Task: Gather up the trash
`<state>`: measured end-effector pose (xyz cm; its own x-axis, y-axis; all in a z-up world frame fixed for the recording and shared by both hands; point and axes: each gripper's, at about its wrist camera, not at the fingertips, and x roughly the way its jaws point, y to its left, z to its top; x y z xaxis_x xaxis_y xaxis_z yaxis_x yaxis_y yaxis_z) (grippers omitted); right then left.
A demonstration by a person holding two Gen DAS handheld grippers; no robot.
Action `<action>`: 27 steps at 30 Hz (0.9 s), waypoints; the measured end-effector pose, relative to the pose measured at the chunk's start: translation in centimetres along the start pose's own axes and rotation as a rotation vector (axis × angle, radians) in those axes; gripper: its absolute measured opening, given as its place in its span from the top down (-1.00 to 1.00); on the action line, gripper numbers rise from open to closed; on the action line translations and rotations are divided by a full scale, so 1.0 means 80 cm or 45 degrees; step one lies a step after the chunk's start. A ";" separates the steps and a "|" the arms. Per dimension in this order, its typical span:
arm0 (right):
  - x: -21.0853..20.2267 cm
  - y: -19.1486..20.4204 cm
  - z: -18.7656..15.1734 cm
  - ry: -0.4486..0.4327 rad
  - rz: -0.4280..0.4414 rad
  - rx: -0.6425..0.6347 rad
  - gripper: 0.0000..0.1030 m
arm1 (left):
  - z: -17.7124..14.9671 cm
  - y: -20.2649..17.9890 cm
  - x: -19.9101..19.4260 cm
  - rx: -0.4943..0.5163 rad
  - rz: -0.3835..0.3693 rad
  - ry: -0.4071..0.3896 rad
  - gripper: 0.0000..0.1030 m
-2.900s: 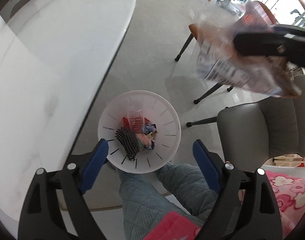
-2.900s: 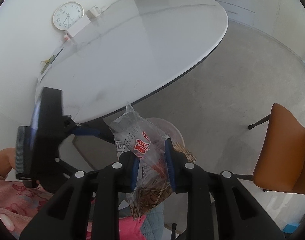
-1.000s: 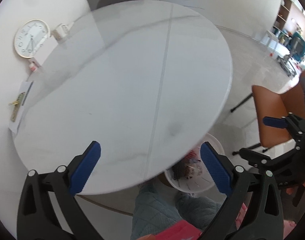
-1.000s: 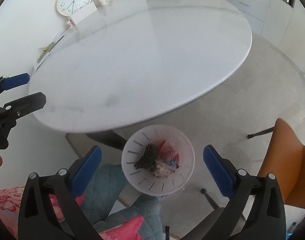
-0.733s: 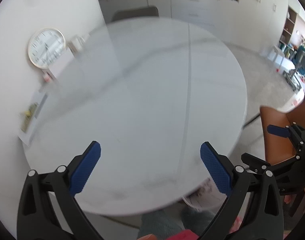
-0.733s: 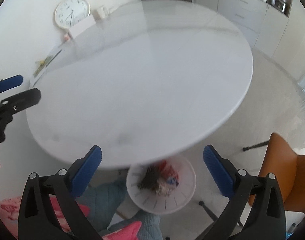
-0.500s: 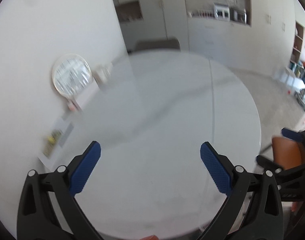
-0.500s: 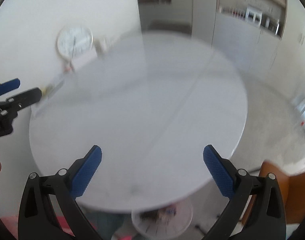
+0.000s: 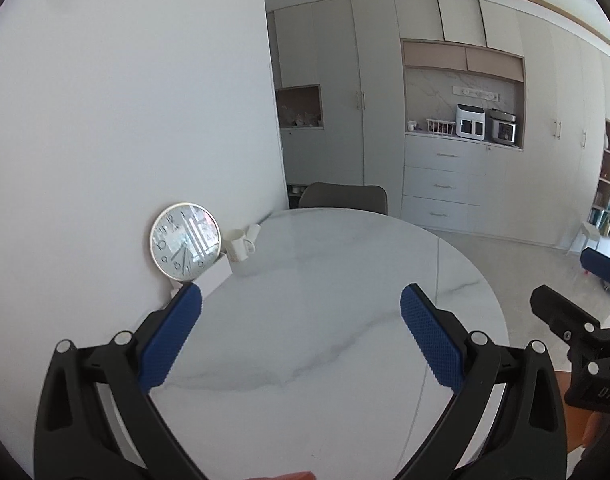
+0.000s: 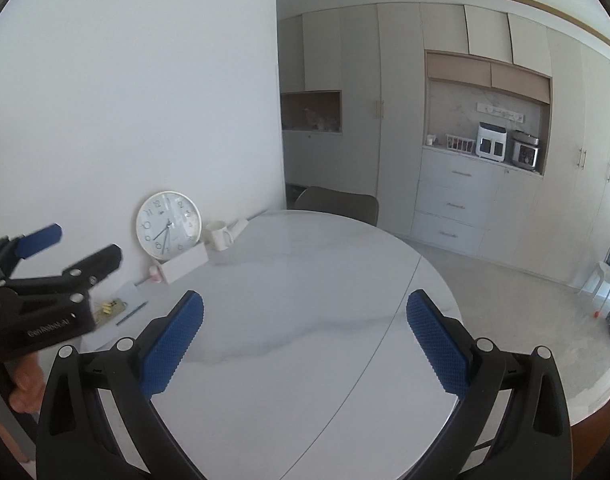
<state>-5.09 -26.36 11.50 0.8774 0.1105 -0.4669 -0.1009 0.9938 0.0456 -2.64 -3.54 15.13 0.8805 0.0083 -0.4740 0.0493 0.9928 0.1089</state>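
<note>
My left gripper (image 9: 301, 300) is open and empty, held above the white marble oval table (image 9: 305, 320). My right gripper (image 10: 305, 304) is also open and empty, above the same table (image 10: 305, 320). The left gripper shows at the left edge of the right wrist view (image 10: 69, 252), and the right gripper shows at the right edge of the left wrist view (image 9: 565, 284). No trash and no waste basket are in view; both cameras look level across the table toward the far wall.
A round clock (image 9: 185, 241) leans on the wall with a white mug (image 9: 239, 245), a white box (image 10: 183, 266) and papers with a pen (image 10: 125, 306). A grey chair (image 9: 343, 197) stands behind the table, cabinets (image 9: 445, 176) beyond, an orange chair (image 10: 601, 420) at right.
Both grippers have tilted up from looking down at the white waste basket to looking level across the table. The snack bag the right gripper held earlier is gone from it; both stay open.
</note>
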 end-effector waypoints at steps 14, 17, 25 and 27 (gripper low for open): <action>-0.011 -0.011 -0.007 0.018 0.033 0.006 -0.96 | -0.015 -0.001 -0.014 -0.053 0.022 0.032 -0.85; -0.009 -0.010 -0.009 0.026 0.042 0.000 -0.96 | -0.015 0.005 -0.017 -0.055 0.029 0.032 -0.85; -0.013 -0.007 -0.010 0.015 0.061 0.000 -0.96 | -0.014 0.007 -0.020 -0.060 0.035 0.030 -0.85; -0.012 -0.009 -0.009 0.013 0.061 0.004 -0.96 | -0.014 0.006 -0.019 -0.059 0.030 0.034 -0.85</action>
<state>-6.21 -27.20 11.24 0.8667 0.1580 -0.4732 -0.1413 0.9874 0.0708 -4.47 -2.91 14.92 0.8683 0.0342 -0.4949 0.0061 0.9968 0.0796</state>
